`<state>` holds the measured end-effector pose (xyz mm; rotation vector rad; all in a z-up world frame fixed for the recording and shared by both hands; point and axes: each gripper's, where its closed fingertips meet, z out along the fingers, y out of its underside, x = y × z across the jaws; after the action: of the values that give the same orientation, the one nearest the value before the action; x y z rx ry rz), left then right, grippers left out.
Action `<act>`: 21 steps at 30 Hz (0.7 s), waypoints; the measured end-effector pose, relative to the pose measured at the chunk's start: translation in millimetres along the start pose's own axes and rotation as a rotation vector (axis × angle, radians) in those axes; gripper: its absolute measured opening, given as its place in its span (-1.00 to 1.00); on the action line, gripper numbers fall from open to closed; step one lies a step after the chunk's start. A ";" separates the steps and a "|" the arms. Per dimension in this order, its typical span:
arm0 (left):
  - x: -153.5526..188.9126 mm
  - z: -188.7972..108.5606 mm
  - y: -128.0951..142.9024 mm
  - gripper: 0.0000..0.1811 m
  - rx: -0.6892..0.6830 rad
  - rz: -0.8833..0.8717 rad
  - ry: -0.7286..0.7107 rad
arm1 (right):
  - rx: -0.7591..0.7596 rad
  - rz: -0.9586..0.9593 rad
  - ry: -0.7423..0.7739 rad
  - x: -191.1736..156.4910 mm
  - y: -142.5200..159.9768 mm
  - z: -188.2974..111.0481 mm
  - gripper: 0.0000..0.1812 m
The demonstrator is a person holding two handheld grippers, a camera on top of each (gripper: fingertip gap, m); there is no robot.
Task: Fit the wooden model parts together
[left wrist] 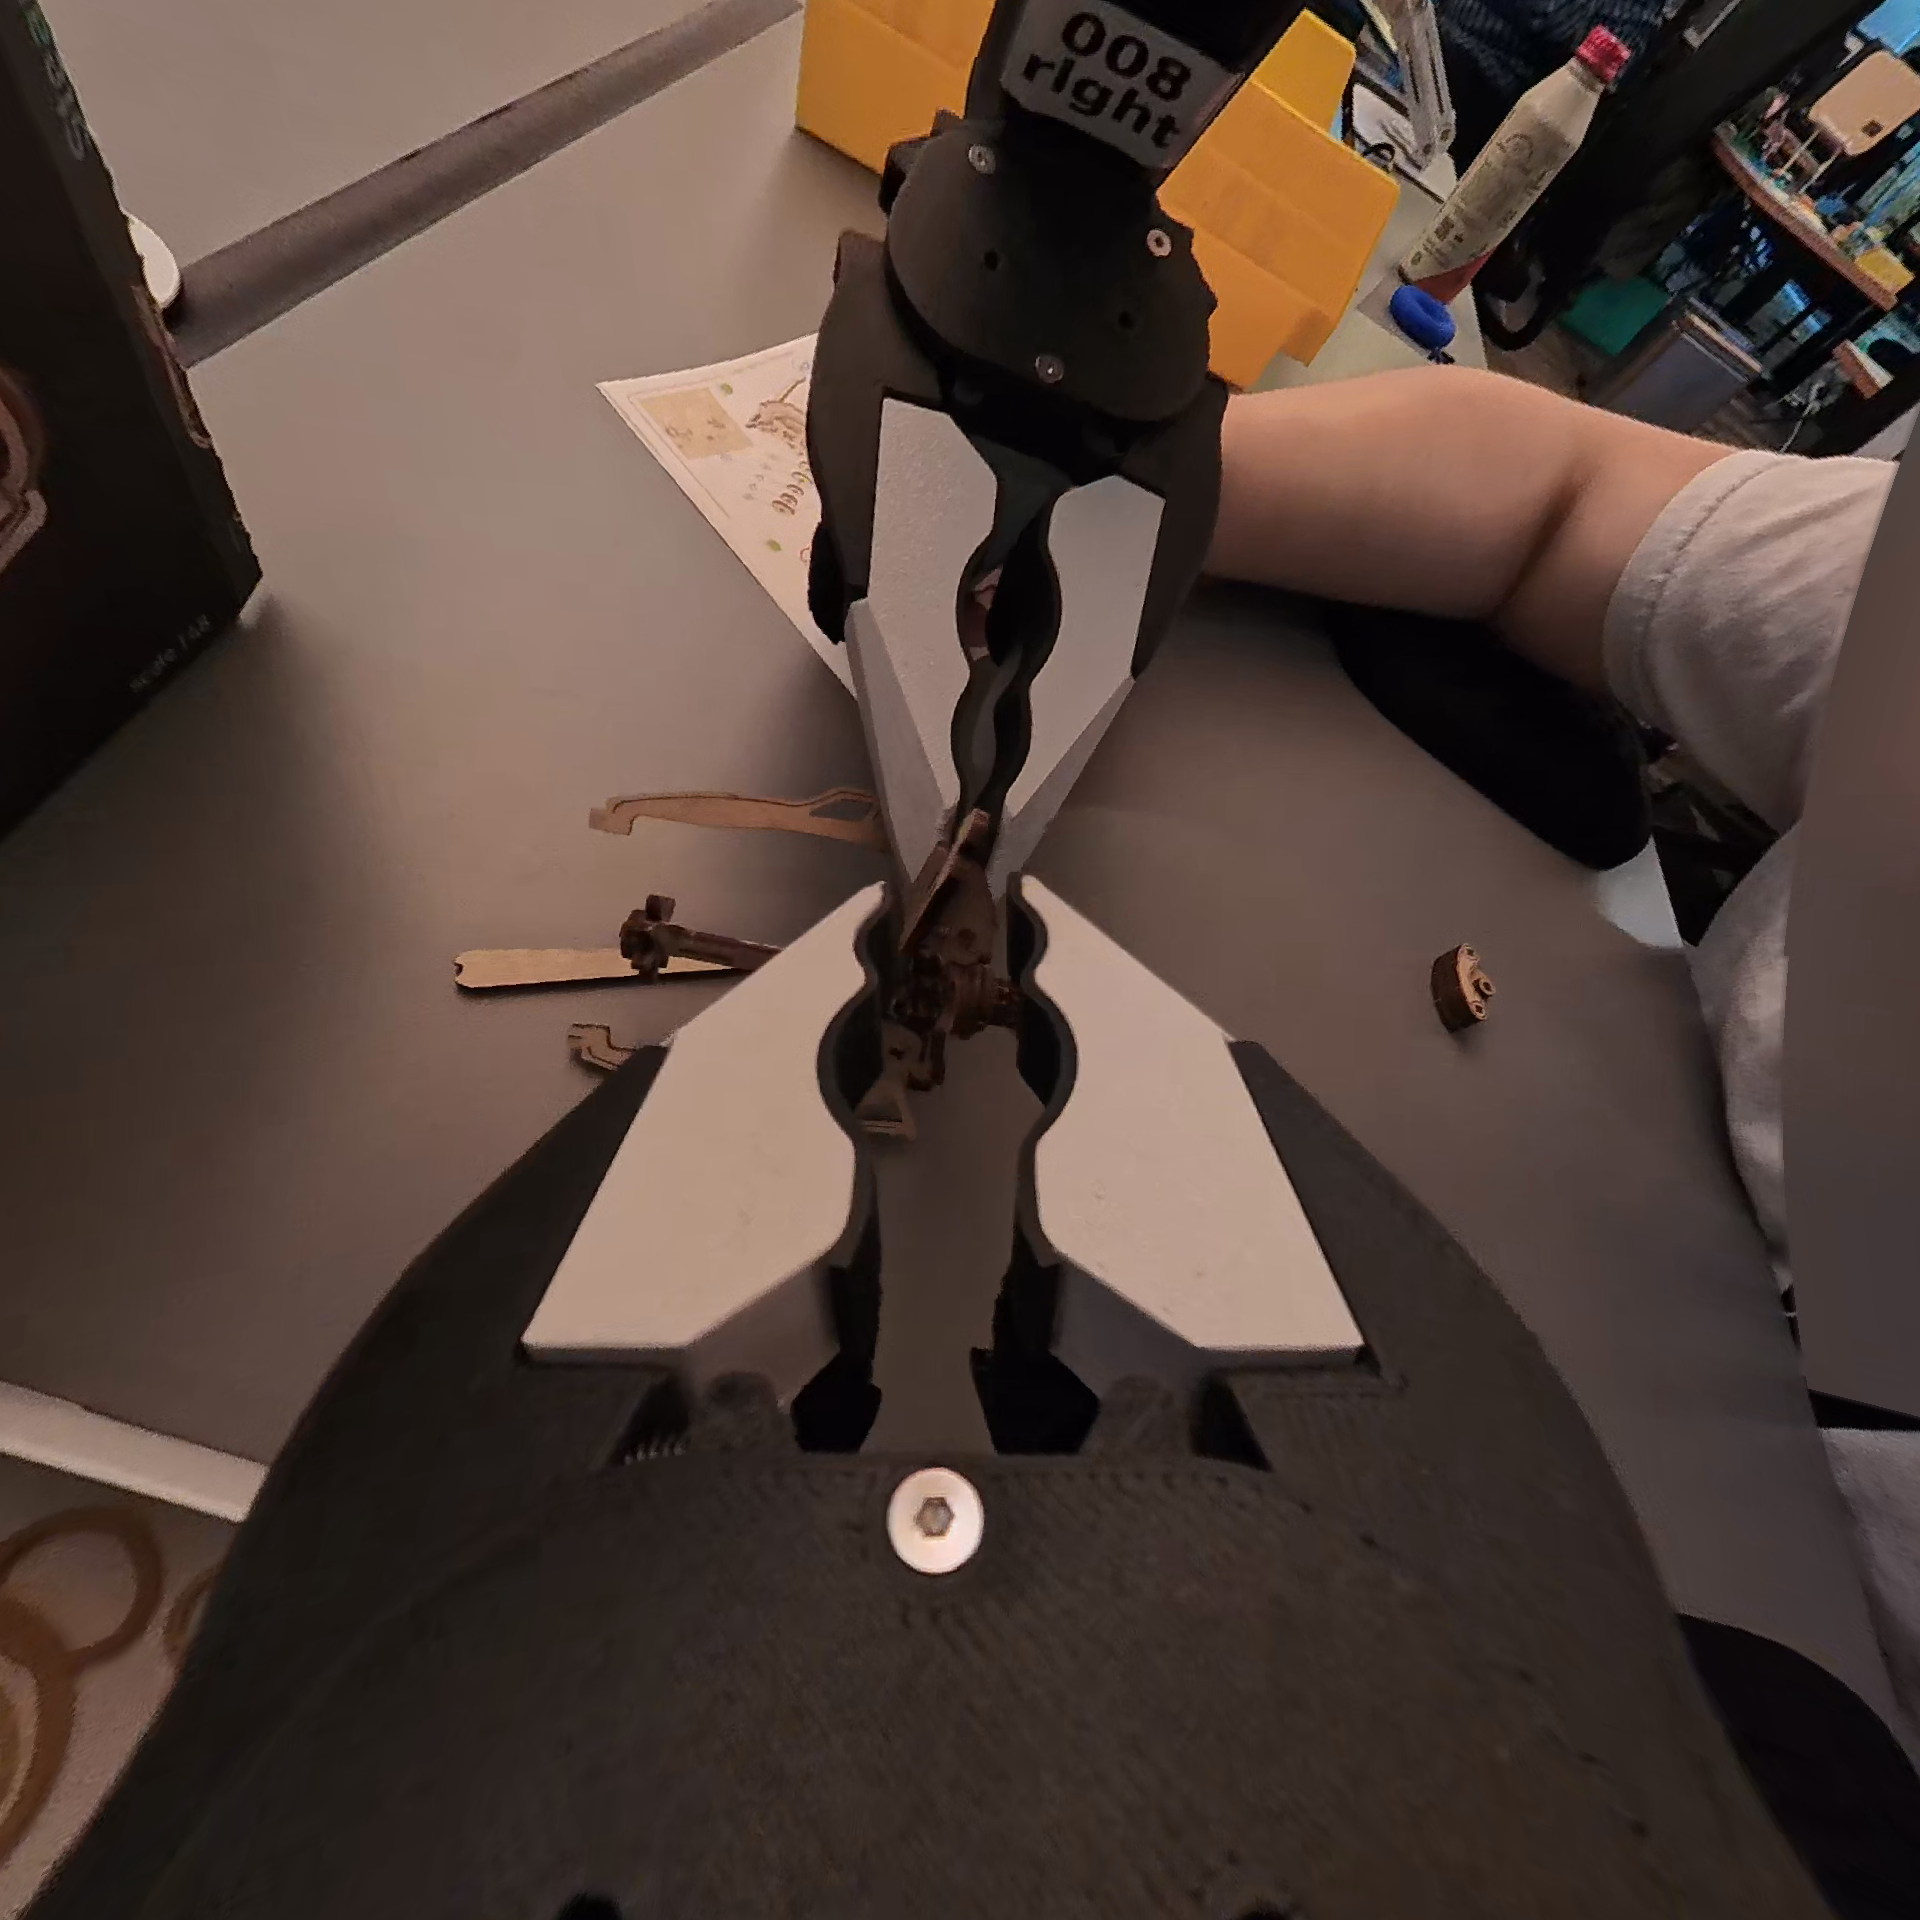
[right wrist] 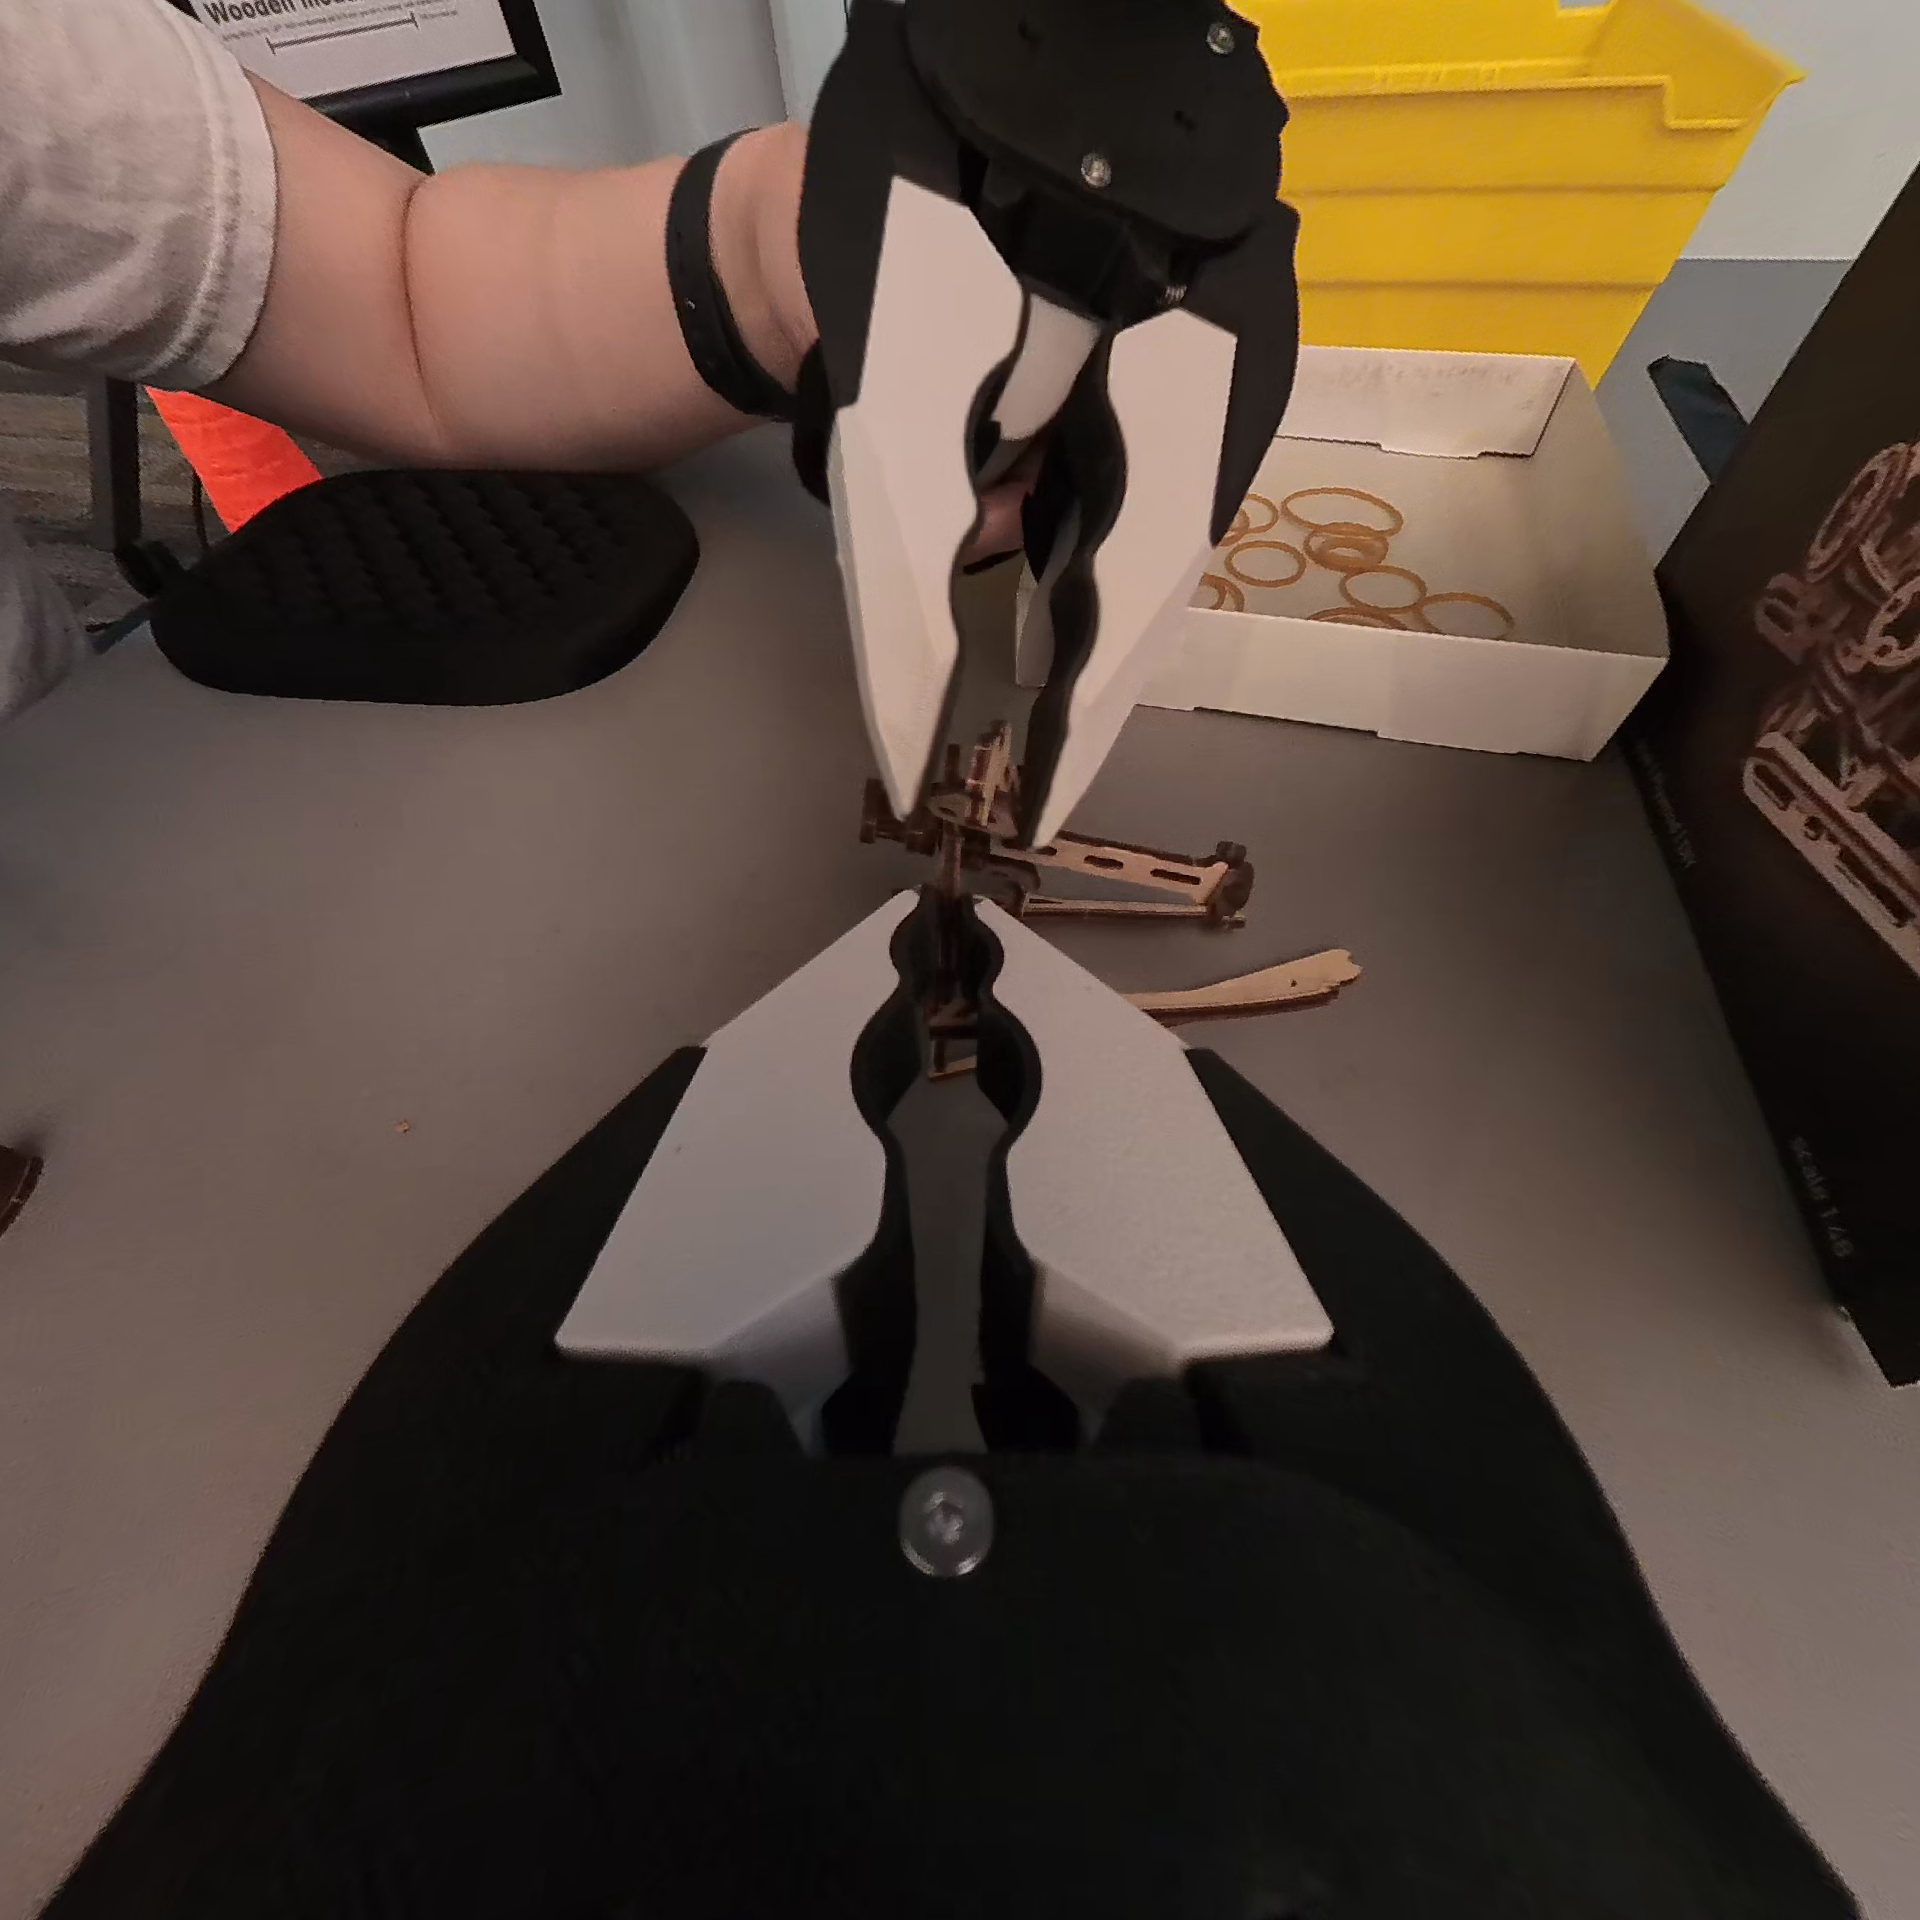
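Observation:
My left gripper (left wrist: 952, 902) is shut on a small dark wooden sub-assembly (left wrist: 940, 997) of pegs and gears, held above the grey table (left wrist: 416, 644). My right gripper (left wrist: 961, 844) comes in from the far side, tip to tip with the left one. It is shut on a thin flat wooden piece (left wrist: 938, 878) whose edge meets the top of the sub-assembly. In the right wrist view my right gripper (right wrist: 940, 912) pinches that flat piece (right wrist: 948, 1003) edge-on. There the left gripper (right wrist: 974, 821) grips the sub-assembly (right wrist: 966, 805) just beyond it.
Loose wooden parts lie on the table: a long strip (left wrist: 727, 810), a flat blade (left wrist: 551, 966), a geared axle (left wrist: 686, 935), a small wheel (left wrist: 1460, 987), a slotted frame (right wrist: 1132, 878). A dark box (right wrist: 1808, 831), a white tray of rubber bands (right wrist: 1403, 665), a yellow bin (right wrist: 1496, 135), a black pad (right wrist: 416, 582) and an instruction sheet (left wrist: 717, 447) surround them. My left and right fingertips are right by each other. The flat blade (left wrist: 551, 966) is about 8 cm from both grippers' fingertips. My right wrist view (right wrist: 1284, 976) looks at it from another angle.

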<state>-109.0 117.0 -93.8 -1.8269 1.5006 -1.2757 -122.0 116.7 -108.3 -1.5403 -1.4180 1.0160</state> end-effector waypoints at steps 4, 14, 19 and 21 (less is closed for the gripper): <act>-0.9 -0.2 -0.7 -0.84 0.006 0.005 -0.006 | 0.000 -0.003 0.003 -0.3 0.1 -0.2 -0.99; -2.1 -9.5 -10.0 -0.84 0.032 0.030 -0.045 | 0.113 0.018 0.044 1.5 -24.6 -16.4 -0.82; -6.5 -13.5 -7.7 -0.83 0.008 0.045 -0.097 | 0.108 -0.034 0.193 14.8 -49.2 -28.1 -0.84; -15.7 -17.8 -3.6 -0.84 -0.009 0.030 -0.152 | 0.045 -0.044 0.251 22.9 -42.9 -27.1 -0.84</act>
<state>-122.2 136.3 -88.3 -1.8558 1.4477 -1.0917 -111.1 141.2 -59.5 -1.5375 -1.2407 0.7920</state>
